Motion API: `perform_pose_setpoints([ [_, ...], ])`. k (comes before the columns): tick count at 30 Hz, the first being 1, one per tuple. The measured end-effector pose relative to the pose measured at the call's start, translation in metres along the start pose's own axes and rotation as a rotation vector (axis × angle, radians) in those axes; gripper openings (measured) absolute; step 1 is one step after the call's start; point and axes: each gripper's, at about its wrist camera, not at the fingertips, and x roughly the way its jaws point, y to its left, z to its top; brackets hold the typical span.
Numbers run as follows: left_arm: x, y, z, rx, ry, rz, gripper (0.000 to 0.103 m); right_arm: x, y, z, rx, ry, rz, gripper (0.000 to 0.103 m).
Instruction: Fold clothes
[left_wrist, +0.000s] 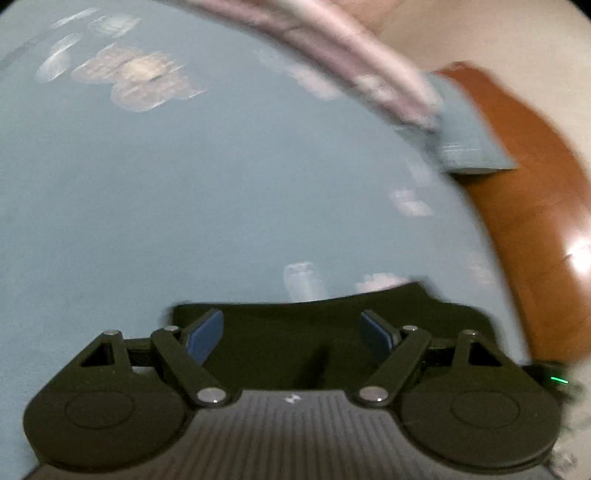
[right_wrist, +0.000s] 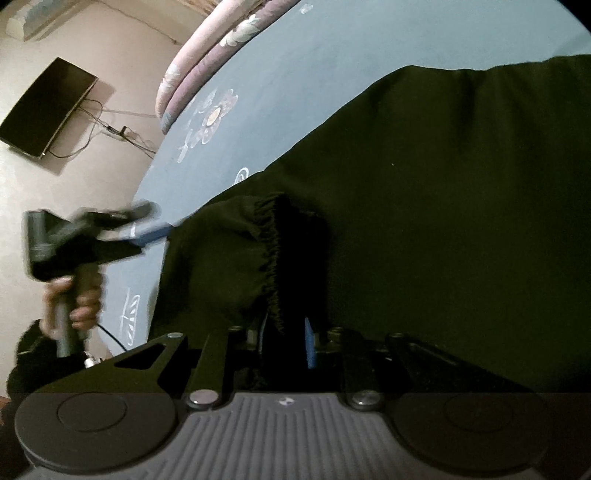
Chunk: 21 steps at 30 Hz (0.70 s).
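A dark garment (right_wrist: 424, 221) lies spread on a blue flowered bedsheet (right_wrist: 295, 74). My right gripper (right_wrist: 286, 339) is shut on the garment's gathered elastic hem (right_wrist: 271, 258), and the cloth bunches up between its blue pads (right_wrist: 309, 343). In the right wrist view my left gripper (right_wrist: 147, 229) is blurred at the garment's left edge, gripped by a hand (right_wrist: 74, 299). In its own view the left gripper (left_wrist: 291, 332) stands open. Its blue pads (left_wrist: 205, 336) are wide apart over an edge of the dark garment (left_wrist: 424, 306), and nothing is pinched.
A pink-and-lilac quilt roll (right_wrist: 199, 59) lies along the far side of the bed, also blurred in the left wrist view (left_wrist: 351, 48). A dark flat screen (right_wrist: 44, 107) with cables hangs on the wall. Orange wooden floor (left_wrist: 535, 192) lies past the bed's edge.
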Motion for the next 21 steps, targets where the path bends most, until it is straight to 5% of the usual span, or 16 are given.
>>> perform_pose_setpoints([
  [6,-0.033,0.009,0.007,-0.043,-0.135,0.045,0.072,-0.002,-0.004,-0.001,0.008,-0.002,0.013,0.023],
  [10,-0.044,-0.013,-0.016,0.042,-0.064,-0.044,0.079,-0.002,-0.003,-0.003,0.012,-0.009,0.008,0.023],
  [14,-0.028,-0.005,-0.043,0.031,0.039,0.033,0.078,-0.002,-0.001,-0.003,0.016,-0.011,-0.002,0.023],
  [18,-0.049,-0.005,-0.057,0.003,0.024,0.052,0.078,-0.009,0.007,-0.003,0.004,-0.017,-0.04,0.033],
  [21,-0.07,-0.026,-0.07,0.088,0.021,0.027,0.08,-0.022,0.024,-0.002,-0.054,-0.082,-0.11,0.036],
])
